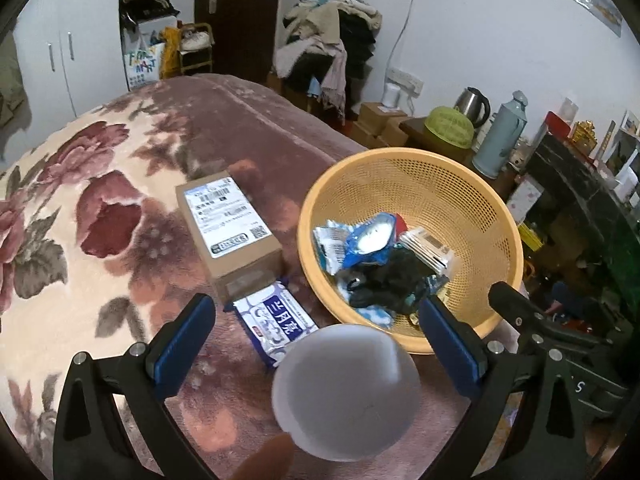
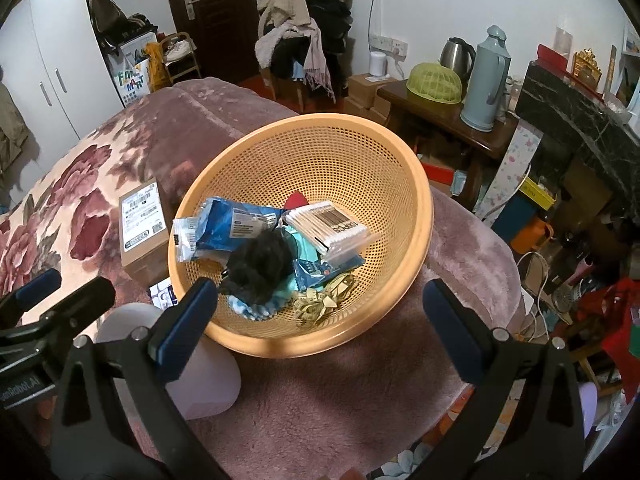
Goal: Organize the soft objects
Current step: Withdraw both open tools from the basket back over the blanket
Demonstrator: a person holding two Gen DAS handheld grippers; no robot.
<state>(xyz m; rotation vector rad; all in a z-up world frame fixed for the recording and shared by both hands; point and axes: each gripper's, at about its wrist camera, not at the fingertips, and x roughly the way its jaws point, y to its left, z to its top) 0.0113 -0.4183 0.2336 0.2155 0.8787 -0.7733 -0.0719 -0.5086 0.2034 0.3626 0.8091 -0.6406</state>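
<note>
- A bed covered by a plush mauve blanket with dark red flowers (image 1: 100, 208) carries everything.
- The round orange perforated plastic basket (image 2: 400, 184) at the right holds soft packets, a black fabric bundle (image 2: 260, 264) and a cotton-swab pack (image 2: 332, 228).
- A brown cardboard box (image 1: 232, 220) lies to its left, with a blue-and-white tissue pack (image 1: 276, 324) just nearer.
- The left gripper (image 1: 316, 340) and right gripper (image 2: 320, 316) both stand wide apart, holding nothing.
- Far off are a dark door (image 1: 240, 12), a white wardrobe and piled clothes.
</note>
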